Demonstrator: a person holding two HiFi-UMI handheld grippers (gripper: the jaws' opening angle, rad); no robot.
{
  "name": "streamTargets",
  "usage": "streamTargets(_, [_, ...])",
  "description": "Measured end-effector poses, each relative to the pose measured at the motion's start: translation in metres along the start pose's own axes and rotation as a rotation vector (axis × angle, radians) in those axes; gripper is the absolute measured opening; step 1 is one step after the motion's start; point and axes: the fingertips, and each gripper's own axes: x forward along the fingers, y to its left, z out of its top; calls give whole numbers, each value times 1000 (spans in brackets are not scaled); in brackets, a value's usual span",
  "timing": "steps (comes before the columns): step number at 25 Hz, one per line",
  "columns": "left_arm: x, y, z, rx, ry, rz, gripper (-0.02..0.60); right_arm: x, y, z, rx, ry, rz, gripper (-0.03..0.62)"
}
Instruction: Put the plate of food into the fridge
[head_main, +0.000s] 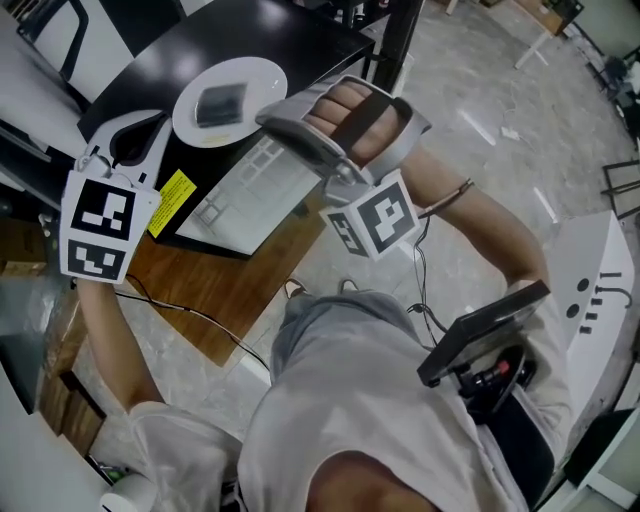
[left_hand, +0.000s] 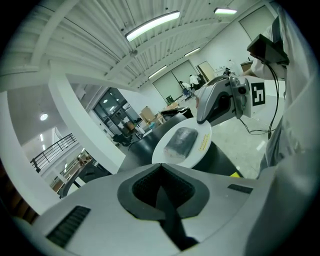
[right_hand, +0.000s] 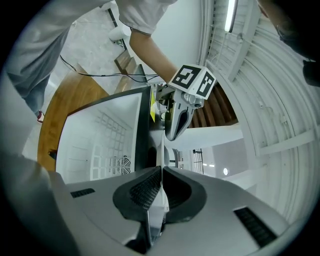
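Black fridge (head_main: 300, 40) standing open (white inside (head_main: 250, 190) showing). White plate (head_main: 262, 78) in the air over the fridge's black top, toward its front edge, with wrapped food (head_main: 220, 103) on it. Right hand-held gripper (right_hand: 161, 172) clamped on the plate's rim. Left hand-held gripper (left_hand: 161, 167) closed, empty, just beside the plate.

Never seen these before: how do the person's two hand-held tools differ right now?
The right tool is clamped on the rim of the white plate; the left tool is shut on nothing. The right tool carries the plate; the left tool merely points toward it. Both are pale grey with a black-and-white marker cube.
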Motion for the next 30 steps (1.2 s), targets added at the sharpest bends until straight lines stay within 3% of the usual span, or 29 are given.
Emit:
streamTargets(5, [-24,-37,28,-13,-48,-4,20,-19,2,-2,-5,-49,-41,25])
streamTargets(9, [-55,-89,61,-48,-128,-88,20,-32,4,-2,-19,-79,-58,25])
streamTargets(12, [-62,-128,67,-74,-116,-127,19,-40,5,-1,-14,-100,-65,25])
streamTargets(20, [-54,-192,74,-188,-123,-62,20,-87,17,0,-7,-141,-103,25])
streamTargets(30, [-28,-218,71,-250,-84,-17,20,-136,29,-2,-5,-183,-143,25])
